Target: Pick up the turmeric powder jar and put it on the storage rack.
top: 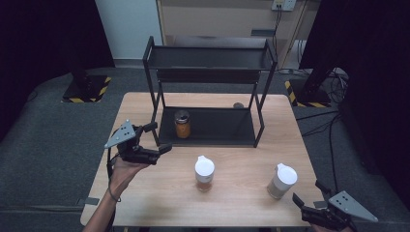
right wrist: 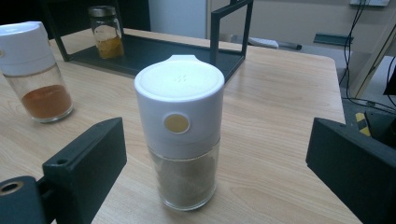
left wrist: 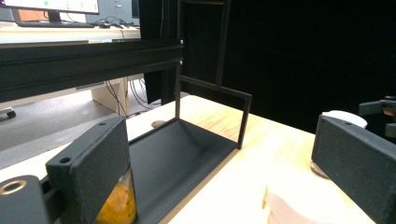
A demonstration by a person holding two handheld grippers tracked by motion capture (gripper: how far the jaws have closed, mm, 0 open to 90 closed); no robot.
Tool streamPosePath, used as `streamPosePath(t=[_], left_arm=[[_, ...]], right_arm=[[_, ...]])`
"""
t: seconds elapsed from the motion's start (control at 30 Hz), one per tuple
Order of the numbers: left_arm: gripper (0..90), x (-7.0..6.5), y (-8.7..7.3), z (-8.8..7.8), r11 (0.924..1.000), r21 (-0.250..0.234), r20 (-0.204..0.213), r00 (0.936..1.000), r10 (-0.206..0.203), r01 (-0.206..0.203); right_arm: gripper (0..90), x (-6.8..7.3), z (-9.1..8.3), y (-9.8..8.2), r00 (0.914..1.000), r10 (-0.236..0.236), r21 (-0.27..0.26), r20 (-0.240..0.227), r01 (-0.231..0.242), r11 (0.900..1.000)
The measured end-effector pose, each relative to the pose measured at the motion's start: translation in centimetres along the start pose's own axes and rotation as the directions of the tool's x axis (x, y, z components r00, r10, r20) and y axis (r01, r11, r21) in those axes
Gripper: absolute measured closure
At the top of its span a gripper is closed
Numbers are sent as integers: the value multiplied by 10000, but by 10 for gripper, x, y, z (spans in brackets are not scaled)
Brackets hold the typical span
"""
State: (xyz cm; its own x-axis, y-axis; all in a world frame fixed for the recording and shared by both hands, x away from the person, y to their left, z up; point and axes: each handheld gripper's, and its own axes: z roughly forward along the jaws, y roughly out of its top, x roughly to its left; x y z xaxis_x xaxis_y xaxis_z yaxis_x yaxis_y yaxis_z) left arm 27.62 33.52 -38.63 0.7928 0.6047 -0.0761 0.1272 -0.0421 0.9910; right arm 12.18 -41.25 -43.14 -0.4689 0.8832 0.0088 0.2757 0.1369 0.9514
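Observation:
A black two-tier rack (top: 222, 128) stands at the back of the wooden table. On its lower shelf, at the left, sits a metal-lidded jar (top: 182, 124) of orange powder. My left gripper (top: 162, 137) hovers open just left of the rack's front corner, nothing between its jaws. A white-capped shaker (top: 204, 173) of red-brown spice stands at front centre. A second white-capped shaker (top: 282, 181) of grey-brown spice stands at front right. My right gripper (top: 305, 190) is open just short of this shaker (right wrist: 180, 126), its jaws apart on either side of it.
A small dark disc (top: 238, 105) lies on the table behind the rack. The rack's upper shelf (top: 208, 58) holds nothing. Around the table is grey floor, with black stands and cables at the back.

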Motion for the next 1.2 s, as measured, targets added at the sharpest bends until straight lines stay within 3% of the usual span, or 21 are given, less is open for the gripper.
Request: streamPosePath(t=[0.13, 0.37, 0.67, 0.9, 1.2], left_arm=[[36, -2, -9, -12, 10000, -70, 95, 9999, -34, 35], [36, -7, -24, -27, 9999, -50, -83, 9999, -134, 134], [36, -16, -48, -49, 9993, -3, -723, 9967, -361, 362], [36, -19, -67, -71, 9990, -148, -921, 9948, -438, 426], [38, -24, -87, -90, 9974, 34, -1449, 9869, -708, 721]], right_arm=[[52, 0, 0, 0, 10000, -11, -4, 2, 11, 10000], [52, 0, 0, 0, 10000, 0, 11, 23, 0, 10000], [52, 1, 0, 0, 10000, -2, -4, 38, 2, 10000], [52, 1, 0, 0, 10000, -3, -8, 40, 3, 10000], [52, 1, 0, 0, 10000, -38, 2, 35, 38, 10000]])
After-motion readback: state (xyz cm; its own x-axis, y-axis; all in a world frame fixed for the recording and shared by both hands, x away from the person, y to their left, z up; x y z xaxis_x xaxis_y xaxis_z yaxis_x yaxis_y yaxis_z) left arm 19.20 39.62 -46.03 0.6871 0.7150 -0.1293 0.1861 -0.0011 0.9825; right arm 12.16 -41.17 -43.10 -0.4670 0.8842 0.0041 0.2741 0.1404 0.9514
